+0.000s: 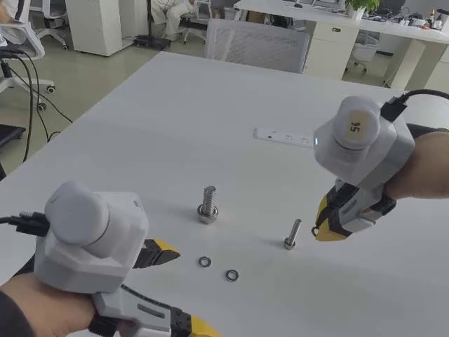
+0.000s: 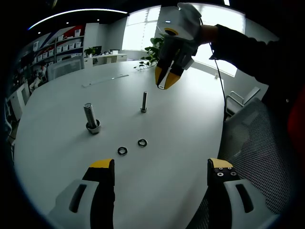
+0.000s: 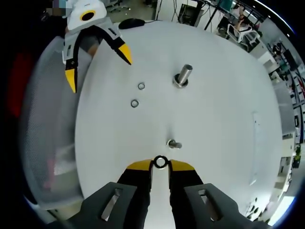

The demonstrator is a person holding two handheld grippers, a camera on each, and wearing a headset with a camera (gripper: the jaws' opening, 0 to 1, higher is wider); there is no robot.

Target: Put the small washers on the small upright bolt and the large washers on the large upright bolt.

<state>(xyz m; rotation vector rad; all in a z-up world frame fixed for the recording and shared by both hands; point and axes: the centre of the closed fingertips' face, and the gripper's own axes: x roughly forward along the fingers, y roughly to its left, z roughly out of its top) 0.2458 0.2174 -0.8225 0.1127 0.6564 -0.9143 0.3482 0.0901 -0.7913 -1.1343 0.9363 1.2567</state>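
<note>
A big white table (image 1: 210,112) fills the room in front of the person, with a grey chair (image 1: 256,43) at its far edge, at 12 o'clock.

The left gripper (image 1: 184,288) is down at 7 o'clock in the head view. Its jaws are spread wide apart and hold nothing. The right gripper (image 1: 321,232) is at 3 o'clock, up above the table. In the right gripper view its jaws are pressed in on a held washer (image 3: 160,162), a little ring pinched between the yellow tips.

The large bolt (image 1: 208,202) stands up near the middle of the table, with something round and metal at its foot. The small bolt (image 1: 292,234) stands at 4 o'clock from it, just beside the right gripper's tips.

The first loose washer (image 1: 204,262) lies flat at 6 o'clock from the large bolt. The second loose washer (image 1: 231,274) lies near it, at 5 o'clock.
</note>
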